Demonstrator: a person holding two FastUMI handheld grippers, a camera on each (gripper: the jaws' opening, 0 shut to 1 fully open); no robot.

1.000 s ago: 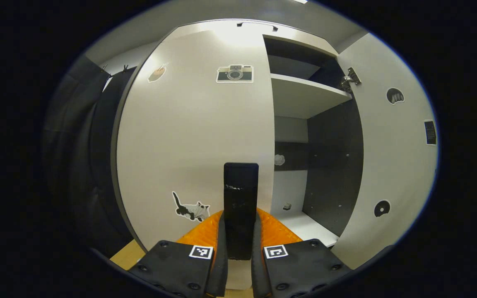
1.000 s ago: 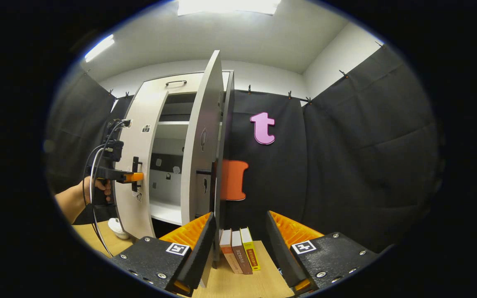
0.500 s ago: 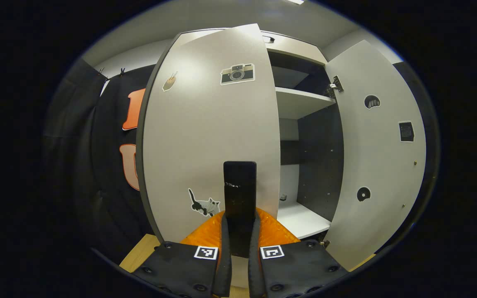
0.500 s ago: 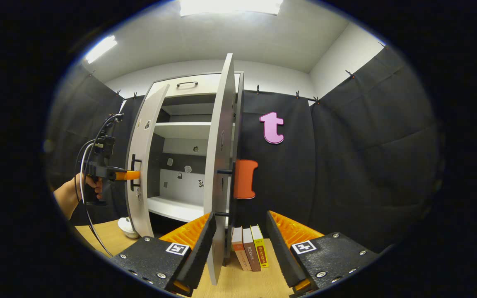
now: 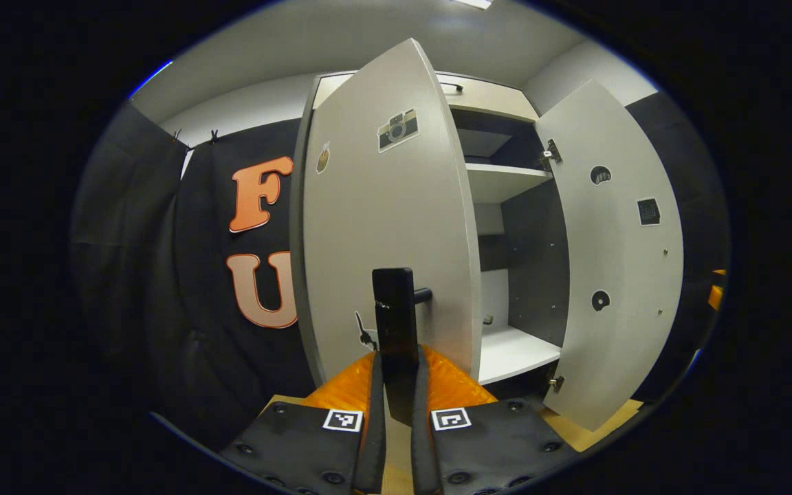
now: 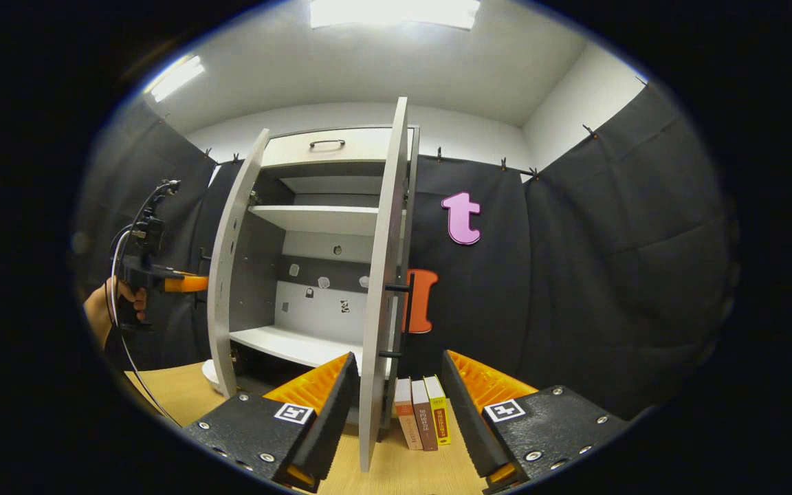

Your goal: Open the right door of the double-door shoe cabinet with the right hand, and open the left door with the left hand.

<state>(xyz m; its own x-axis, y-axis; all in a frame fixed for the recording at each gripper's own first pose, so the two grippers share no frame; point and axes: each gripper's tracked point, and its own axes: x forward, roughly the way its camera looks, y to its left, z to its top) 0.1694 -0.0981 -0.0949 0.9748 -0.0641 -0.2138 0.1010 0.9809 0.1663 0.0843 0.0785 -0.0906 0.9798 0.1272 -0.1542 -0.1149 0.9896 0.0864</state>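
The white shoe cabinet [image 5: 506,182] has both doors swung out. In the left gripper view my left gripper [image 5: 397,364] is shut on the black bar handle [image 5: 394,309] of the left door [image 5: 382,227], which carries camera and cat stickers. The right door [image 5: 616,261] stands wide open farther right. In the right gripper view my right gripper [image 6: 396,385] is open, and the right door [image 6: 386,275] stands edge-on between its fingers, apart from both. That door's black handle [image 6: 406,320] is just behind the edge. A hand holds the left gripper [image 6: 193,283] at the left door [image 6: 231,268].
Three books [image 6: 423,419] stand upright on the wooden table [image 6: 169,392] just right of the right door's foot. A white bowl [image 6: 212,375] sits by the cabinet's left corner. Above the shelves is a drawer front [image 6: 327,144]. Black cloth walls close in both sides.
The left door has swung steadily outward with my left gripper on its handle, showing more wall behind it. The right door has opened a little more and my right gripper has drawn slightly back.
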